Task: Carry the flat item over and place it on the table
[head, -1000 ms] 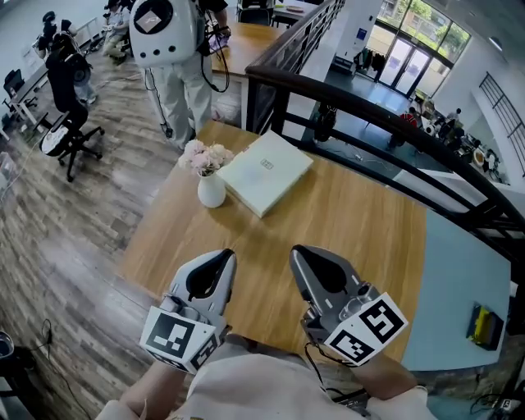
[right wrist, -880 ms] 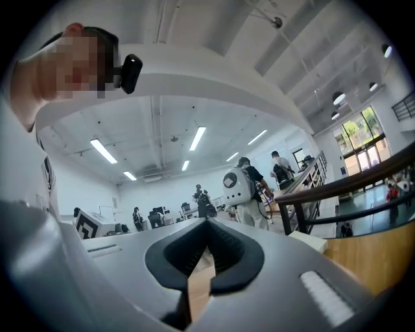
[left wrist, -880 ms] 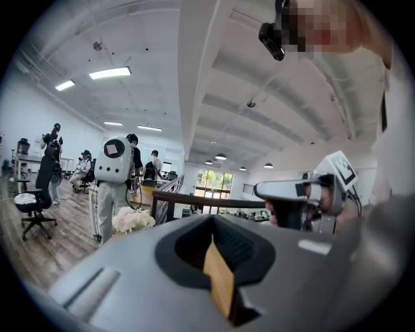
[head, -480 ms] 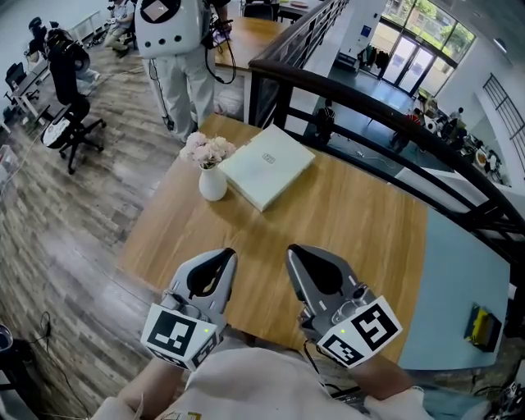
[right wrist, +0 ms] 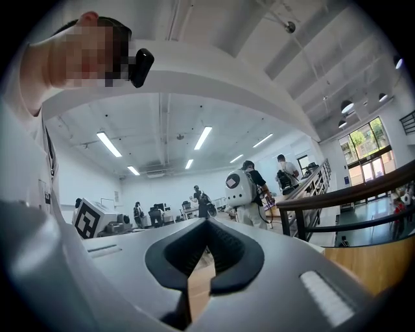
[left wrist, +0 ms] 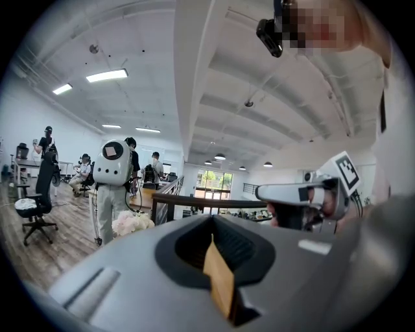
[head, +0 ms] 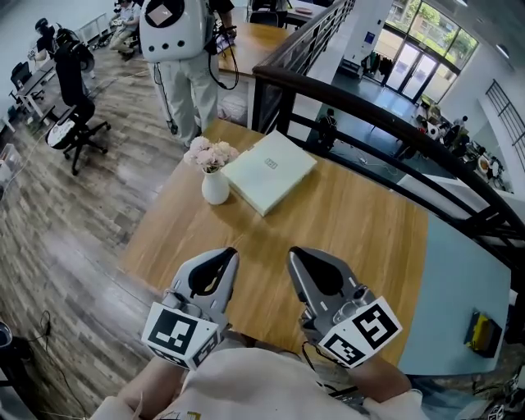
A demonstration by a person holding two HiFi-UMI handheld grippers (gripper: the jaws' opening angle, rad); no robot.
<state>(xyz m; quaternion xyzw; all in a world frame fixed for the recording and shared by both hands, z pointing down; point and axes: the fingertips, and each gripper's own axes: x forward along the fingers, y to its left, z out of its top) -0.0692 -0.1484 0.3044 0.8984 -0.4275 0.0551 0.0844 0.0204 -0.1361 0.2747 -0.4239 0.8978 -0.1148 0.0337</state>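
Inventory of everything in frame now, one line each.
table: 1, light wood, centre
flat box: 1, pale greenish white, table's far side
vase: 1, white, pink flowers, left of box
railing: 1, black, behind table
side surface: 1, pale blue, right of table
yellow item: 1, on side surface, unidentifiable
office chair: 1, black, floor far left
people: several, nearest in white with backpack, beyond table
left tongs: 1, grey, near table edge, shut, empty
right tongs: 1, grey, beside left, shut, empty

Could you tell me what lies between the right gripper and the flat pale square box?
In the head view, only bare wooden tabletop separates the right gripper from the flat pale square box.
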